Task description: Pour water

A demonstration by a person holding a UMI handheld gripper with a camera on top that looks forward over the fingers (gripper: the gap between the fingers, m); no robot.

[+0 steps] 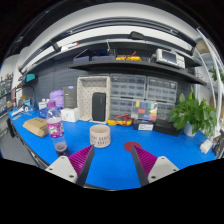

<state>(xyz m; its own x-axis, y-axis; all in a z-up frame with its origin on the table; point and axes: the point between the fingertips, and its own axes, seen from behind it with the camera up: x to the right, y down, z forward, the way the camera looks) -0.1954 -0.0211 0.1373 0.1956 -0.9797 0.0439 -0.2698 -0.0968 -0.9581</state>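
Observation:
A clear plastic water bottle stands upright on the blue table, ahead of my fingers and to the left. A beige ribbed cup stands just beyond the fingers, slightly left of the middle. My gripper is open and empty, with blue table showing between its purple pads. A small dark red cap lies on the table by the tip of the right finger. A small dark cup stands in front of the bottle.
A woven basket lies at the left. A black box, drawer cabinets and coloured blocks line the back wall. A green plant stands at the right. A shelf carries a white appliance.

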